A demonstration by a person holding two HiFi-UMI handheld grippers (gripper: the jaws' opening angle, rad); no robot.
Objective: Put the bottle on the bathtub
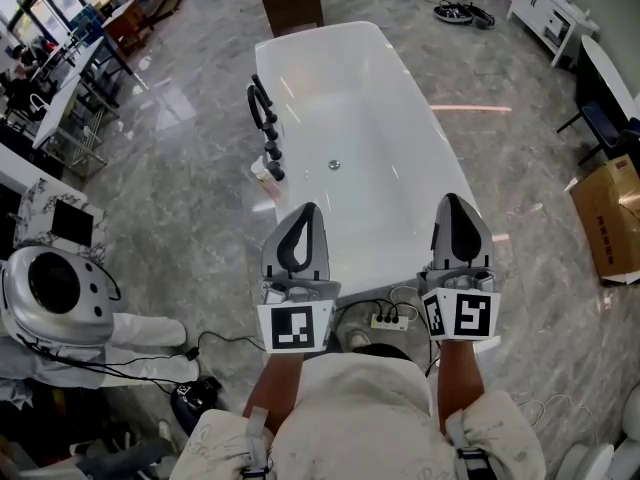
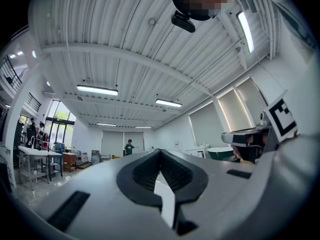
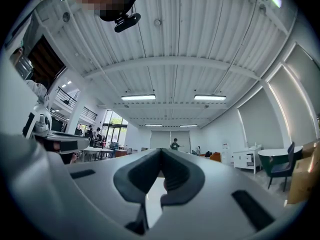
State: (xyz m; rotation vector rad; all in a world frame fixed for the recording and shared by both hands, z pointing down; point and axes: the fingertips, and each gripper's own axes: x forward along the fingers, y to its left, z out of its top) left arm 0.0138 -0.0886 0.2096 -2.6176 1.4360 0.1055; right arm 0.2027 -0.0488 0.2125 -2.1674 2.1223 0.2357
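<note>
We hold the left gripper [image 1: 308, 211] and right gripper [image 1: 450, 201] clenched, both empty. The white bathtub [image 1: 400, 78] lies just beyond them.

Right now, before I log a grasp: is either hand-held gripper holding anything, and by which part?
Nothing is held. The grey left hand-held gripper and the grey right hand-held gripper both show jaws shut together, nothing between them.

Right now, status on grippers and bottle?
Left gripper and right gripper shut, empty. Bottle, seemingly, beside faucet at bathtub left edge. Nothing blocking.
</note>
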